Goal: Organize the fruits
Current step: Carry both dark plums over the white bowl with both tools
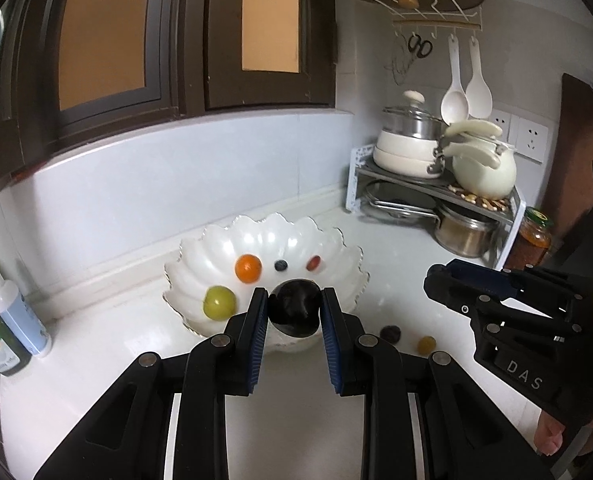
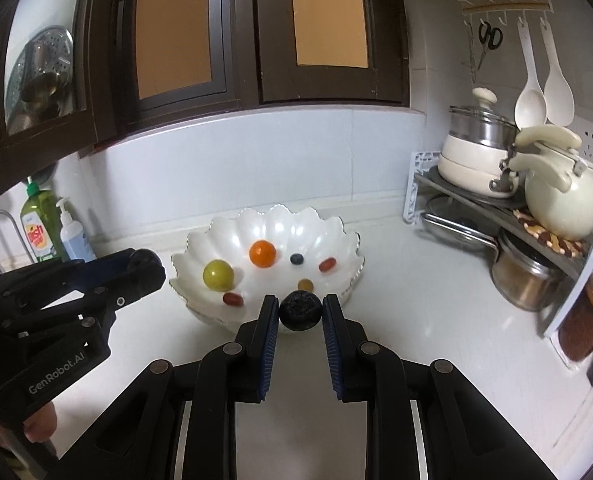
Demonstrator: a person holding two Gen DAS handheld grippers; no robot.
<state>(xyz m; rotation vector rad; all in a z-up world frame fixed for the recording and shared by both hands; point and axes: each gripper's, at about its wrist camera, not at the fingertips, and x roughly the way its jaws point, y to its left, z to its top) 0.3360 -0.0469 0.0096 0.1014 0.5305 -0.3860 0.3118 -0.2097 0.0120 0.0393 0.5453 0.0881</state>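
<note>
From the left wrist, the left gripper (image 1: 294, 308) is clamping a smooth dark plum (image 1: 295, 307) between its blue pads, hovering at the near rim of the white scalloped bowl (image 1: 216, 240), which is lying straight ahead. The right gripper (image 1: 436, 280) is showing from the side; its jaws cannot be read here.

From the right wrist, the right gripper (image 2: 299, 309) is pinching a wrinkled dark fruit (image 2: 299, 308), also facing the bowl's (image 2: 200, 240) near edge, both hands seeming about equally close.

bowl (image 2: 348, 252) rim ahead | rack (image 2: 496, 204) right | bottles (image 2: 56, 228) left
</note>
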